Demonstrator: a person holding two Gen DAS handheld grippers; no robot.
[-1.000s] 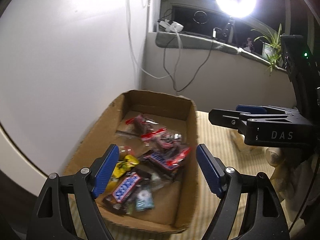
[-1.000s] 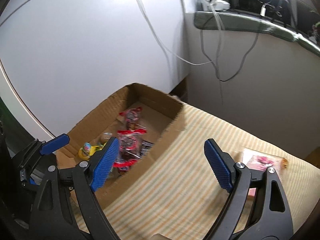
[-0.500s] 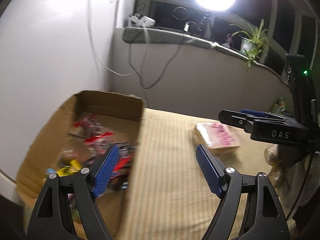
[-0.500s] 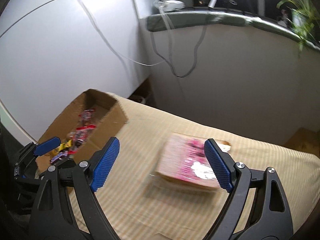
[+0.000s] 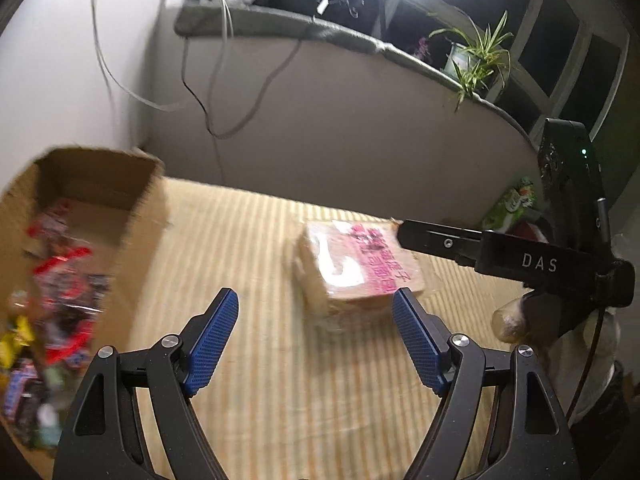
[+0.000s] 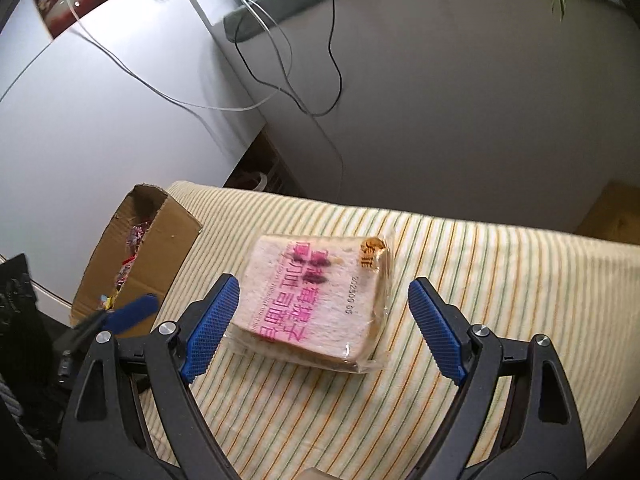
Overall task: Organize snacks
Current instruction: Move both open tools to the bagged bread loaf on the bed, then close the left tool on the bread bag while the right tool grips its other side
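A clear-wrapped pack of sliced bread [image 6: 316, 304] with pink print lies flat on the striped cloth [image 6: 500, 280]. My right gripper [image 6: 324, 286] is open, and the bread sits just ahead between its blue pads without touching them. My left gripper [image 5: 314, 304] is also open and empty, with the bread [image 5: 352, 264] in front of it to the right. The right gripper's black finger [image 5: 460, 244] reaches over the bread's far right corner. An open cardboard box [image 5: 96, 160] holding several wrapped snacks [image 5: 60, 280] stands to the left. The box [image 6: 160, 240] also shows in the right wrist view.
A green snack packet [image 5: 514, 204] lies at the far right by the wall. Cables [image 6: 332, 80] hang from a window ledge [image 5: 340, 36] with a potted plant [image 5: 476, 60]. A white cabinet [image 6: 100, 100] stands left of the table. A brown box [image 6: 616, 216] sits beyond the table's right edge.
Both grippers swung right, away from the cardboard box toward the bread. The bread now fills the middle of the right wrist view. Neither gripper's jaws changed.
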